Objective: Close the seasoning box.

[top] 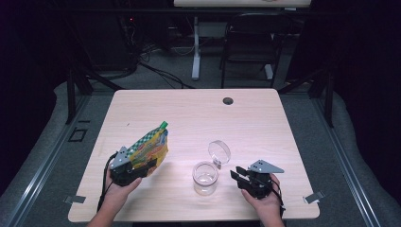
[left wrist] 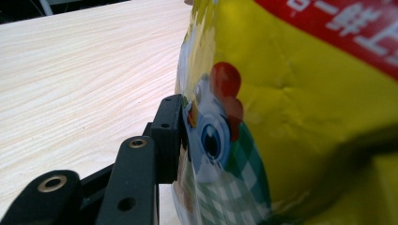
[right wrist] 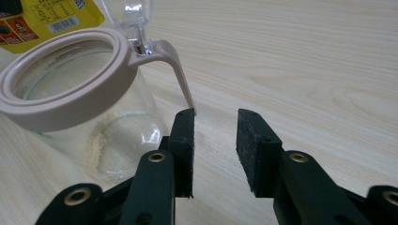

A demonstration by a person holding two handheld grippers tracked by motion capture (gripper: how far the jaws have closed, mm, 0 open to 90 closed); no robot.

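A yellow snack bag (top: pixel 152 145) with a green checked top is lifted at a tilt over the table's left front, and my left gripper (top: pixel 142 166) is shut on its lower end. In the left gripper view one black finger (left wrist: pixel 168 136) presses the bag (left wrist: pixel 305 117); the other is hidden behind it. A clear glass jar (top: pixel 205 178) stands front centre, its round lid (top: pixel 219 152) hinged open. My right gripper (top: pixel 239 176) sits just right of the jar, open with nothing between its fingers (right wrist: pixel 216 136). The jar's beige rim (right wrist: pixel 61 103) carries a tab (right wrist: pixel 178 75) ending at my left fingertip.
The light wooden table (top: pixel 198 118) has a cable hole (top: pixel 228 100) near its far edge. A chair (top: pixel 250 42) and a table leg stand beyond it on the floor. A corner of the bag (right wrist: pixel 51 18) shows behind the jar in the right gripper view.
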